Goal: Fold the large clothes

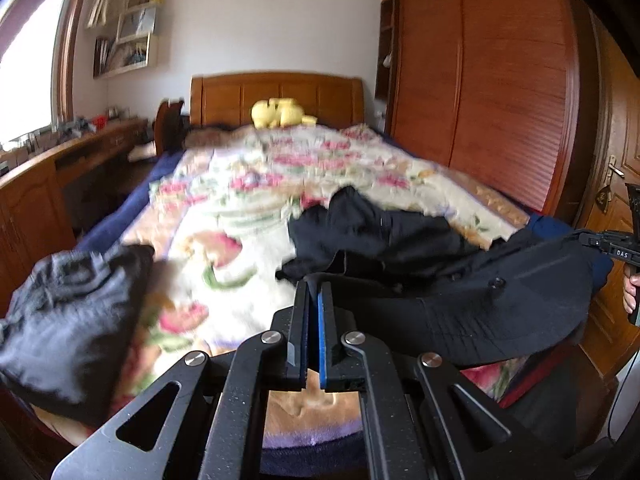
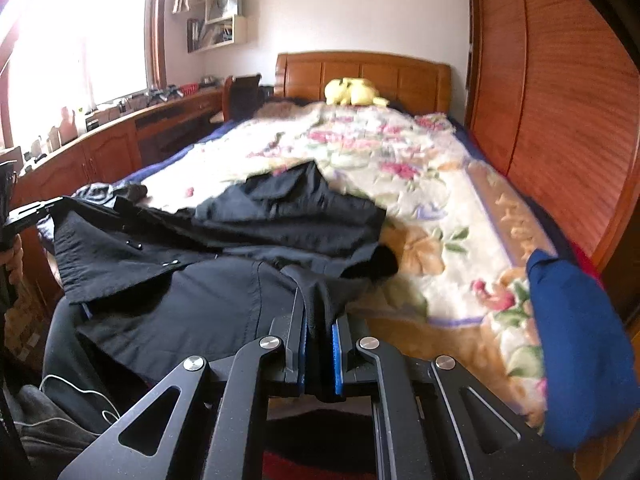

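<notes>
A black button shirt point(image 1: 460, 280) lies rumpled on the near part of the floral bedspread point(image 1: 240, 184), its near hem lifted between both grippers. In the left wrist view my left gripper point(image 1: 314, 286) is shut, with the shirt's edge pinched at its tips. My right gripper point(image 1: 592, 238) holds the far corner at the right edge. In the right wrist view my right gripper point(image 2: 319, 308) is shut on a fold of the black shirt point(image 2: 192, 280) between its blue pads. My left gripper point(image 2: 32, 210) grips the other corner at far left.
A folded dark grey garment point(image 1: 76, 320) lies at the bed's near left and a blue garment point(image 2: 580, 352) at its near right. A yellow plush toy point(image 2: 354, 92) sits by the wooden headboard point(image 2: 360, 72). A wardrobe point(image 2: 560, 100) runs along the right, a desk point(image 2: 120, 136) along the left.
</notes>
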`<state>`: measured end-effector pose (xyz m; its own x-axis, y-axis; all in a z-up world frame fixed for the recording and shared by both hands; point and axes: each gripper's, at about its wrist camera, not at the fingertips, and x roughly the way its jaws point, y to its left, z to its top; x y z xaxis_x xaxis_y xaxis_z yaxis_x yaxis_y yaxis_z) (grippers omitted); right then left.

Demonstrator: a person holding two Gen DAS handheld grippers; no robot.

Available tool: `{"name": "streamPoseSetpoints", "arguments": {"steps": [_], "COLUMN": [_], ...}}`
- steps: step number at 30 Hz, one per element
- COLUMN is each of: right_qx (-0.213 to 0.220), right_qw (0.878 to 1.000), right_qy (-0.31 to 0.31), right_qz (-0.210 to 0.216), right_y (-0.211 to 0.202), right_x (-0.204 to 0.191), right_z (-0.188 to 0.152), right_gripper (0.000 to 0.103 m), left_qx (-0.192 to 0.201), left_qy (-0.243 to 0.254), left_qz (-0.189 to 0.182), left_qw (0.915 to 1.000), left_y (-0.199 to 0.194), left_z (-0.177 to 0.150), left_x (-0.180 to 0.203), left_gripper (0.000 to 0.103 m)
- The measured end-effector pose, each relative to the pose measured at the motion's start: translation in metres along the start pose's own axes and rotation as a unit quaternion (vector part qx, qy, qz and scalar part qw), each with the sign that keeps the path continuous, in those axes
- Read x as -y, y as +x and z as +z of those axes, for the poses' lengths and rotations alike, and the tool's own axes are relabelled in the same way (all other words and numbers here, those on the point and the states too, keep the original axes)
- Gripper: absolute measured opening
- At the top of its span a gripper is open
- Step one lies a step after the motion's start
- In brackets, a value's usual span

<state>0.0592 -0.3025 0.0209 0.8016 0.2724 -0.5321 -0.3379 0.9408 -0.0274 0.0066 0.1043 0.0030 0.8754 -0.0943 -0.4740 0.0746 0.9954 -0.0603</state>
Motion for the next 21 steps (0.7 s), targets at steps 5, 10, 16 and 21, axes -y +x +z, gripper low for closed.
{"name": "streamPoseSetpoints", "arguments": {"steps": [5,10,16,21], "right_qx": [0.035,0.07,0.099,0.083], "right_qw": [0.999,0.997,0.995,0.996], "right_qy": [-0.003,-0.024,-0.021,-0.029], "right_qz": [-0.004,-0.011,-0.019,-0.02], "right_y": [-0.043,-0.088,-0.12,-0.092], "right_x": [-0.005,-0.013,-0.021,-0.019], "right_z": [0.014,0.02,0.011,0.004], "right_gripper": [0.009,0.009,0.009,0.009], "left_qx": [0.035,0.074,0.1,0.075], "left_qy": [0.001,0.005,0.016,0.016], "left_qz": [-0.011,-0.009,-0.006,0.003], "left_qw": [0.9993,0.9972,0.9949,0.9971], "left_y": [-0.031,-0.063,-0.087,-0.05], "left_z": [0.021,0.036,0.045,0.042], "left_x": [0.004,0.007,0.011,0.006], "left_gripper": [0.004,0.004,0.004,0.004]}}
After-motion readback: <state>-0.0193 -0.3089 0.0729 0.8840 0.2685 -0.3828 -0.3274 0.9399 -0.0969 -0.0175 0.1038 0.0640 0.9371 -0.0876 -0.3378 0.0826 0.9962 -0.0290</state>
